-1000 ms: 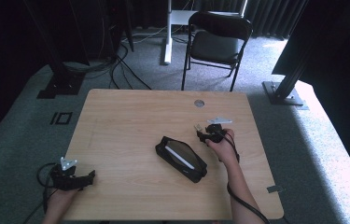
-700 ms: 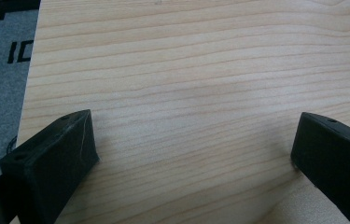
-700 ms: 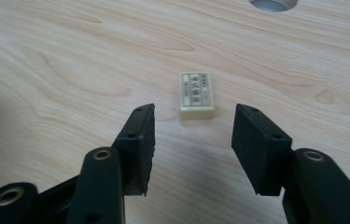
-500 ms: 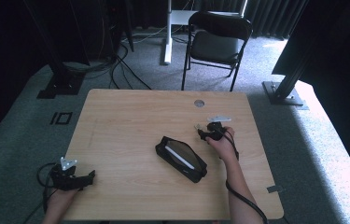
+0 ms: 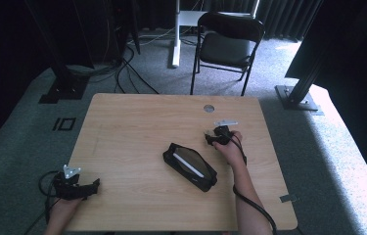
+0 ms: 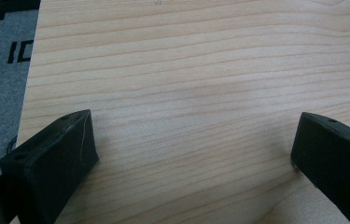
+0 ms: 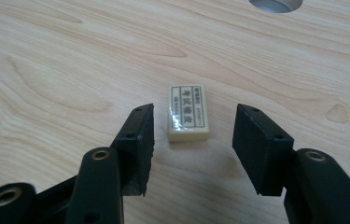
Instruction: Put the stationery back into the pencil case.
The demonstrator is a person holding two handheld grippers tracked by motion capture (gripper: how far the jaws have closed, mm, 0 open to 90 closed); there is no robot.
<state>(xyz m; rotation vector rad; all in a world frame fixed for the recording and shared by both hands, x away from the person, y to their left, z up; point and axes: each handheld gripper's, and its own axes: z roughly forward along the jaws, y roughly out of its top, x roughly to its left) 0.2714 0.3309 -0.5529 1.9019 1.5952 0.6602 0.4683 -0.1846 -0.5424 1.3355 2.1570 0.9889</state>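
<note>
Cream rectangular eraser on woodgrain table.
I read right gripper jaws spread astride it, nearer than before; left gripper jaws spread, unmoved.

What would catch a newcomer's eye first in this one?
The small eraser lying flat on the table stands out, framed by the open jaws of the right gripper, which do not touch it. Near the table's middle lies an open black pencil case. The left gripper rests open at the near left corner, over bare wood.
</note>
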